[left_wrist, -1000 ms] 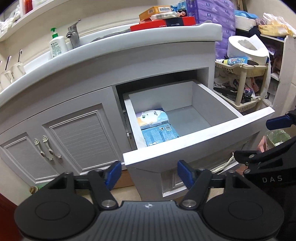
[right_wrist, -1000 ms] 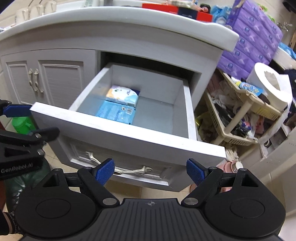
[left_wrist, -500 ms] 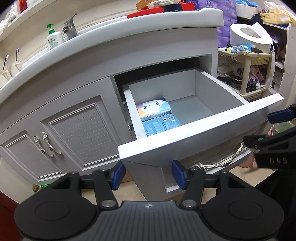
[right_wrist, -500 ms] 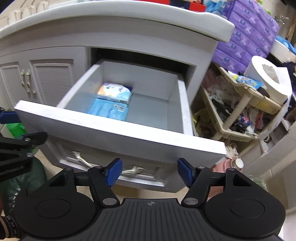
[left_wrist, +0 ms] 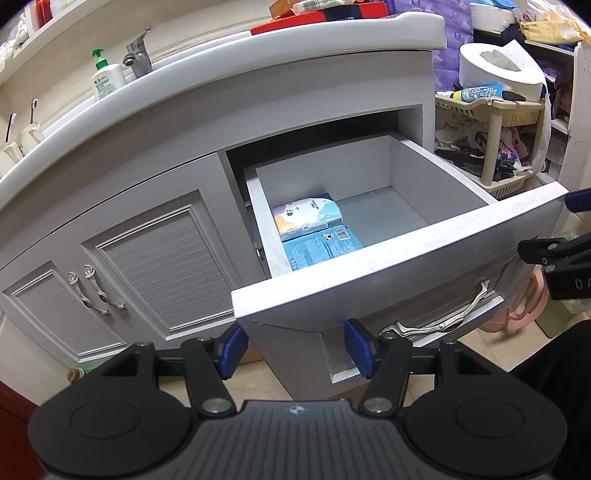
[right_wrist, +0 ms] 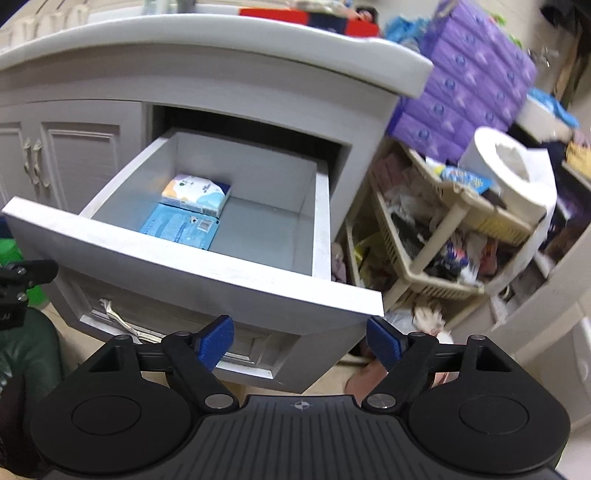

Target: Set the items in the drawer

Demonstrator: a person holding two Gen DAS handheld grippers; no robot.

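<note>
The grey vanity drawer (left_wrist: 399, 258) stands pulled out; it also shows in the right wrist view (right_wrist: 192, 273). Inside lie a white tissue pack (left_wrist: 308, 216) (right_wrist: 195, 194) and a blue flat packet (left_wrist: 321, 249) (right_wrist: 181, 229), at the drawer's left side. My left gripper (left_wrist: 293, 349) is open and empty, low in front of the drawer's left front corner. My right gripper (right_wrist: 301, 341) is open and empty, below the drawer's right front corner. The right gripper's body (left_wrist: 561, 266) shows at the right edge of the left wrist view.
A metal handle (left_wrist: 439, 321) is on the drawer front. Cabinet doors (left_wrist: 110, 280) stand to the left. Red and orange boxes (left_wrist: 325, 14) lie on the counter. A beige rack (right_wrist: 450, 236) with a paper roll (right_wrist: 509, 170) and purple packs (right_wrist: 469, 77) stands to the right.
Both grippers have dropped lower and closer to the drawer front. The left jaws have narrowed a little. The right wrist view has swung toward the drawer's right corner.
</note>
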